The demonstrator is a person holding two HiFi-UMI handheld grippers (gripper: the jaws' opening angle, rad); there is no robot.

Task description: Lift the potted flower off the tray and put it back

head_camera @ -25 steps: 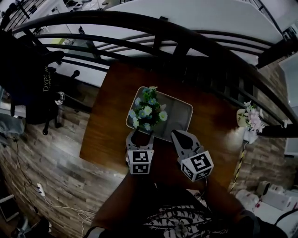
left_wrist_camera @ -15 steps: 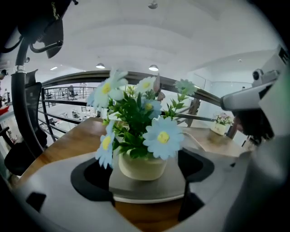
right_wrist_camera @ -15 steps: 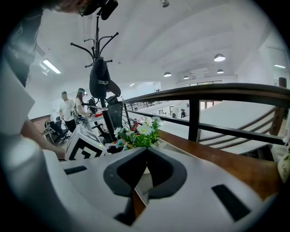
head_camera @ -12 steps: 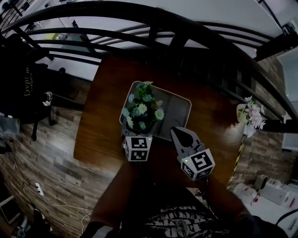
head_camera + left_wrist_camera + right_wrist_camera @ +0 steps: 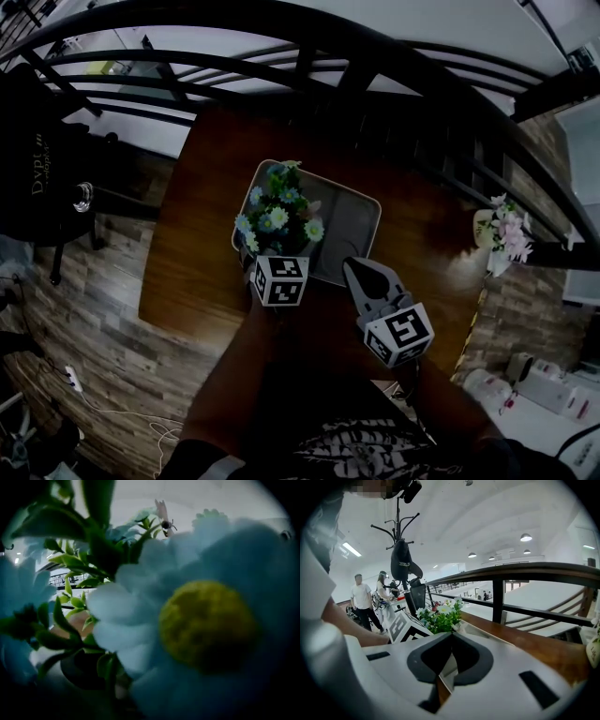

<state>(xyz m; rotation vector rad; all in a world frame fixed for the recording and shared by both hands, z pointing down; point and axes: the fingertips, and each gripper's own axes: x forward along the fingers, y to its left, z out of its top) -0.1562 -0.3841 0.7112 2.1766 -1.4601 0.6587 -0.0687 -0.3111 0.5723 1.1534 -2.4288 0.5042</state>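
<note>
The left gripper tilts downward at the near edge of the tray, pressed in among the blooms. Its jaws have just been opening, but petals hide what lies between them. The right gripper hovers beside it, jaws together and empty. The potted flower, pale daisies over green leaves, stands upright on the tray's left end on the tabletop.

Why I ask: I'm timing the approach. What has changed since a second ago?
The left hand-held gripper pushed forward into the blossoms of the potted flower. Its jaws have just been opening; nothing is gripped, and the pot sits ahead of them. The potted flower stayed on the tray; the right hand-held gripper stayed shut and empty by the tray's near edge.
</note>
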